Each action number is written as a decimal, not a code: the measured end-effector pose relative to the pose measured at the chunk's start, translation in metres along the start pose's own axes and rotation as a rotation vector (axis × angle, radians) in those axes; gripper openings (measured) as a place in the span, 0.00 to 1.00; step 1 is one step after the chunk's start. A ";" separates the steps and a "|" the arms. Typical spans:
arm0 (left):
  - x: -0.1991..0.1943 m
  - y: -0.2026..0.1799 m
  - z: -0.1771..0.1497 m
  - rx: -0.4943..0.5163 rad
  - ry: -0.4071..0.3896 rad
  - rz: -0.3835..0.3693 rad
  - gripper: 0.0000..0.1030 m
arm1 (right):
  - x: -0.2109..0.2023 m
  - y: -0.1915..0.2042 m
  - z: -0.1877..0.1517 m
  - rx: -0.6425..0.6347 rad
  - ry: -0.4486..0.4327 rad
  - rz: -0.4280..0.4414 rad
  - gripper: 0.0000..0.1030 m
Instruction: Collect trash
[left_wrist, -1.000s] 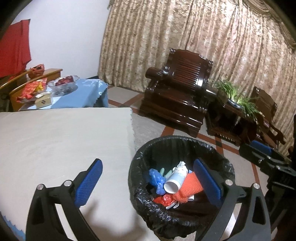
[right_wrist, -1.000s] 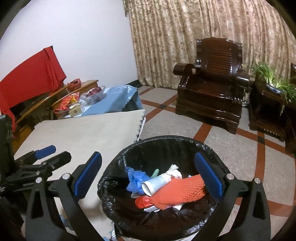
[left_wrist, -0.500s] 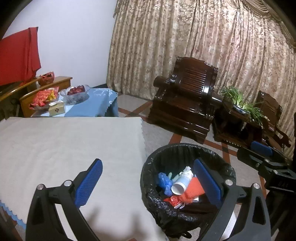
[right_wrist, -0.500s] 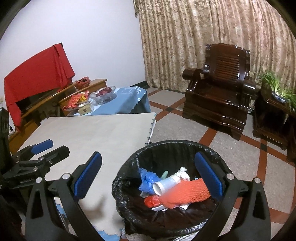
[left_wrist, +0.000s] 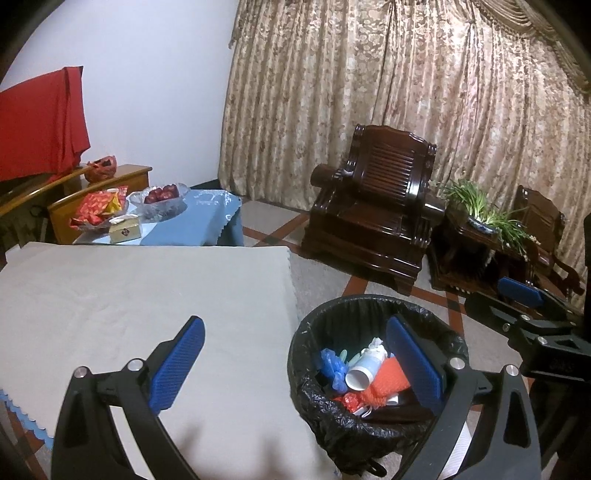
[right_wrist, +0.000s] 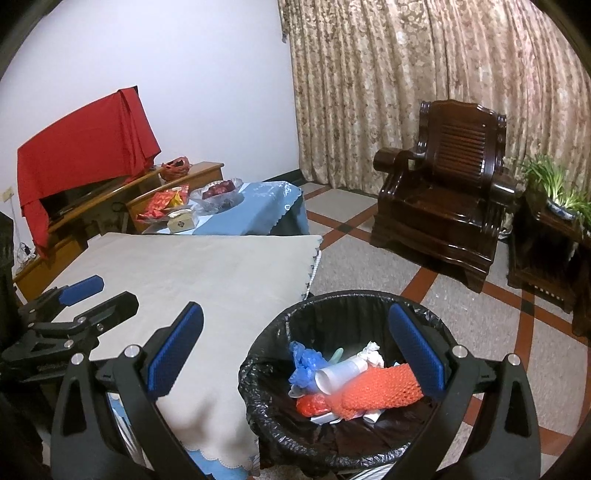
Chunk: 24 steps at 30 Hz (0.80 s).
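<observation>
A round bin with a black liner (left_wrist: 373, 424) (right_wrist: 273, 424) stands on the floor beside the table. It holds trash: an orange foam net (right_wrist: 380, 387) (left_wrist: 388, 380), a white cup (right_wrist: 338, 374) (left_wrist: 360, 374), a blue plastic bag (right_wrist: 303, 362) (left_wrist: 330, 363), a red wrapper and crumpled paper. My left gripper (left_wrist: 295, 365) is open and empty above the table edge and bin. My right gripper (right_wrist: 295, 363) is open and empty above the bin; it also shows in the left wrist view (left_wrist: 524, 299). The left gripper shows in the right wrist view (right_wrist: 77, 299).
The table with a beige cloth (left_wrist: 129, 295) (right_wrist: 207, 273) is at my left. Beyond it a blue-covered table (left_wrist: 199, 225) carries a fruit bowl, a small box and red packets. Dark wooden armchairs (left_wrist: 373, 218) and a potted plant (left_wrist: 484, 210) stand before the curtain.
Both grippers have risen and drawn back from the bin, which now looks smaller and lower in both views. Both stay open and empty. The trash in the bin has not moved.
</observation>
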<state>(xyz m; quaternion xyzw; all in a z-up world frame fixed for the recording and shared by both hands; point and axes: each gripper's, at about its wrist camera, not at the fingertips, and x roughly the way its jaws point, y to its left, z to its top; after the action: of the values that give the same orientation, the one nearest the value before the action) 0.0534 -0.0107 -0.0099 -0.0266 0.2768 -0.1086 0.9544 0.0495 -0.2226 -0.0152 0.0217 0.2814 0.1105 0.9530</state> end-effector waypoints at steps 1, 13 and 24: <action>-0.001 0.000 0.000 0.000 -0.002 0.001 0.94 | 0.000 0.000 0.000 0.000 -0.001 0.000 0.95; -0.005 0.003 0.000 -0.008 -0.007 0.002 0.94 | 0.000 0.002 0.000 0.000 -0.001 0.000 0.95; -0.006 0.004 -0.001 -0.011 -0.008 0.005 0.94 | 0.000 0.006 -0.001 -0.005 -0.001 0.001 0.95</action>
<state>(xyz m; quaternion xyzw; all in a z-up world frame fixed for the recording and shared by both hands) 0.0487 -0.0054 -0.0081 -0.0316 0.2736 -0.1044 0.9556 0.0477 -0.2171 -0.0151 0.0198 0.2807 0.1117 0.9531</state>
